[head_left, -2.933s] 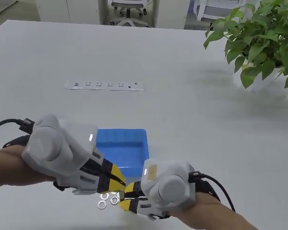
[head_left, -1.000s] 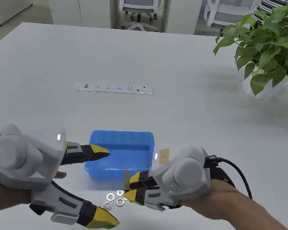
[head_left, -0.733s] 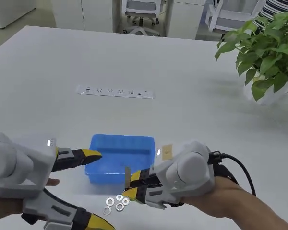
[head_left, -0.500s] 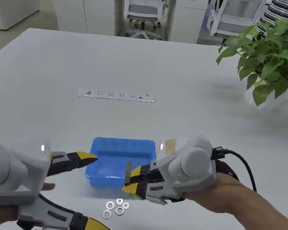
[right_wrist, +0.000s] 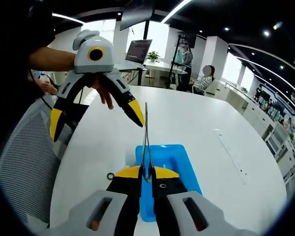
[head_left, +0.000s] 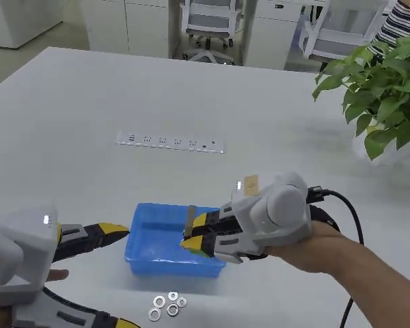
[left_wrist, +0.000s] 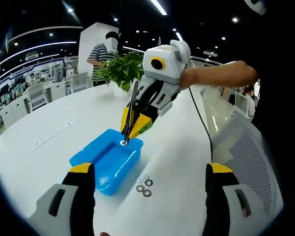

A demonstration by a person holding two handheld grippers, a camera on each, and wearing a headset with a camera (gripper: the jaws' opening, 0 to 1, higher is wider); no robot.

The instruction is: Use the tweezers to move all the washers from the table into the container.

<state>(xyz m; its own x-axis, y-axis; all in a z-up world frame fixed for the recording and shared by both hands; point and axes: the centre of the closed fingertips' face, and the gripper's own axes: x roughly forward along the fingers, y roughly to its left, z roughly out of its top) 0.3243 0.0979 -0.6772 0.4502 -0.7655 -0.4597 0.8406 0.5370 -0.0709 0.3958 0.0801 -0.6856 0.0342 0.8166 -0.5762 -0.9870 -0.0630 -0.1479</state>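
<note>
Flat on the white table lies a blue container [head_left: 171, 265] [left_wrist: 101, 162] [right_wrist: 172, 157]. My right gripper [head_left: 195, 236] [right_wrist: 146, 173] is shut on steel tweezers [head_left: 189, 220] [left_wrist: 132, 115] [right_wrist: 145, 137], whose tips hang over the container's near corner. A small pale ring, seemingly a washer [left_wrist: 123, 143], sits at those tips. Several washers [head_left: 167, 305] [left_wrist: 143, 184] lie on the table just in front of the container. My left gripper [head_left: 113, 273] [left_wrist: 150, 169] stands wide open at the container's left, holding nothing.
A white power strip [head_left: 169, 143] lies farther back on the table. A potted plant [head_left: 383, 75] stands at the far right. Office chairs [head_left: 208, 17] sit beyond the table's far edge. A black cable [head_left: 348, 219] trails from the right gripper.
The right gripper has carried the tweezers from the washers on the table up and back over the container. The left gripper has opened wide and drawn back to the left.
</note>
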